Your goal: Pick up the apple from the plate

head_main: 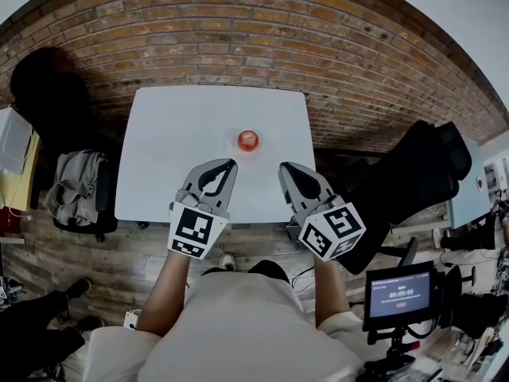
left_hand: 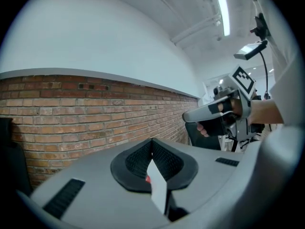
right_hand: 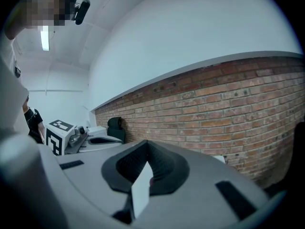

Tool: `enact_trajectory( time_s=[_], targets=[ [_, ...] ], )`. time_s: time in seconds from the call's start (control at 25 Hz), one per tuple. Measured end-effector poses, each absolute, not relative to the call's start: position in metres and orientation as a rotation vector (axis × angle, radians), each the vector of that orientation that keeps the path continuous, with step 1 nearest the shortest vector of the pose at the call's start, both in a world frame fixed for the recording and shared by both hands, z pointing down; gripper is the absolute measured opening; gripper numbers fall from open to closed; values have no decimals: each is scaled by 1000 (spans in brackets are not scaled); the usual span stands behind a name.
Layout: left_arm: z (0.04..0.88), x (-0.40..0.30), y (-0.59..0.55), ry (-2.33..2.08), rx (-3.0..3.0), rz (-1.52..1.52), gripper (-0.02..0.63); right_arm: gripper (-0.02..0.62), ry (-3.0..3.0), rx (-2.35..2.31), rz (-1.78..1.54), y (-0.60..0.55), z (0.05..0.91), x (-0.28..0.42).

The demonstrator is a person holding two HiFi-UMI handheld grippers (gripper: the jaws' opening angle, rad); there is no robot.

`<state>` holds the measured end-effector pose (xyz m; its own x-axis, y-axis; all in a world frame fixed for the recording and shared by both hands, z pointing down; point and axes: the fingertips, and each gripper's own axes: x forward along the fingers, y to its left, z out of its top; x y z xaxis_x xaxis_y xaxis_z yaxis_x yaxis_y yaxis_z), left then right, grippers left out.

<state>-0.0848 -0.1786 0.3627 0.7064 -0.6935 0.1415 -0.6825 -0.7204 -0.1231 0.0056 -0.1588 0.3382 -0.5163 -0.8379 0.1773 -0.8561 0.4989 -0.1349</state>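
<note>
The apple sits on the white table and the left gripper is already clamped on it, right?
Not quite. The apple does sit on the white table, but the left gripper is not on it: the head view shows it closed on nothing, short of the apple.

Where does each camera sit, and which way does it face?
Head view: on the person's head, steeply down at the table and apple; both forearms, left gripper, right gripper show.
Left gripper view: on that gripper, along its shut jaws toward the brick wall.
Right gripper view: likewise; both share the wall, each showing the other gripper.
</note>
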Motion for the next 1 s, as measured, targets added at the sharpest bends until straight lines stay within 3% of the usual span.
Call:
enact_trajectory(
  time_s=[1.0],
  targets=[
    [364, -59, -167, 1315, -2770, -343, 6, 3, -2810, 1250, 304, -145, 330, 25]
  ],
)
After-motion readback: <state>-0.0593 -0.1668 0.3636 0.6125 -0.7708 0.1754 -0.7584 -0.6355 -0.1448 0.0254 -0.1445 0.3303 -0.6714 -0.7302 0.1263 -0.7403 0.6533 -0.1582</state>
